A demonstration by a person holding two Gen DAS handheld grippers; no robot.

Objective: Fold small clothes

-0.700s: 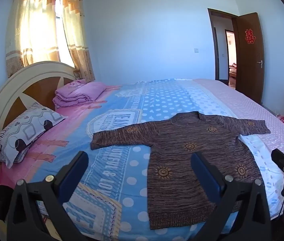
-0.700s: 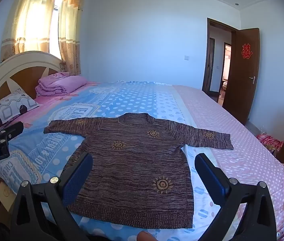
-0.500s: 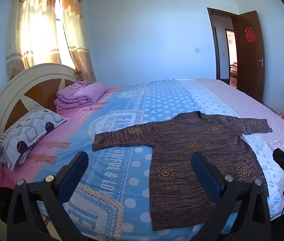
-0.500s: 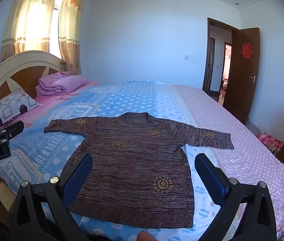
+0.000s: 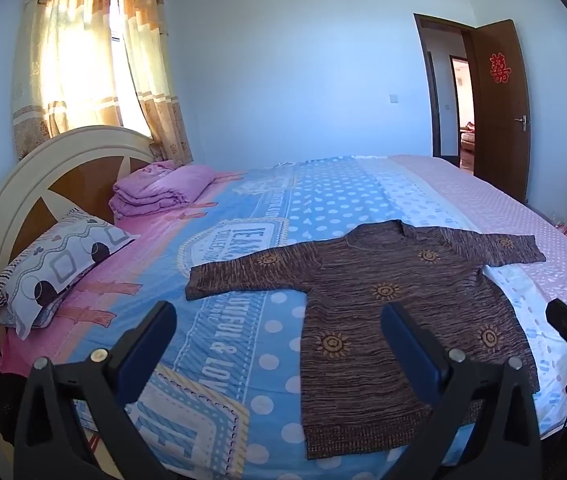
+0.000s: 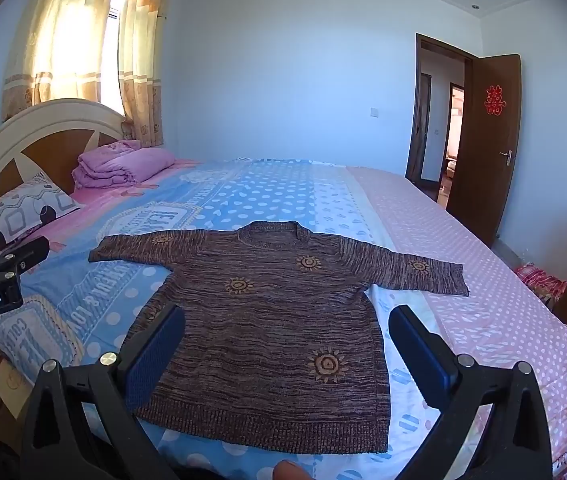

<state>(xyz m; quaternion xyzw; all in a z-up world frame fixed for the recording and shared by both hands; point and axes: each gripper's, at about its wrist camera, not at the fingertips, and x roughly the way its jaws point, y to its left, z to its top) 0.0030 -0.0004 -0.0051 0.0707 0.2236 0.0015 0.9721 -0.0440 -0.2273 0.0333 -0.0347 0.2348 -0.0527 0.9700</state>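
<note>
The sweater (image 6: 267,328) lies flat and face up on the bed (image 6: 483,300), sleeves spread out to both sides, hem toward the near bed edge and collar pointing away toward the far wall. No fold shows in it yet, so by my reading the task is at its very start — both sleeves and the body are all left to fold. The left gripper (image 5: 279,344) hangs above the near bed edge, off the sweater's left side, jaws spread wide and holding nothing; the right gripper (image 6: 287,344) hovers over the sweater's hem, jaws likewise spread and empty. Neither touches the cloth. The sweater's hem sits just beside the near bed edge, so there is little slack on that side and a pull toward the person could drag it off. Beyond the collar and past both sleeve ends the bedsheet is open — room enough, I judge, to swing the sleeves inward and fold the hem up. The pillow (image 5: 55,256) and the blanket (image 5: 159,192) lie by the headboard, well apart from the sweater's left sleeve.
</note>
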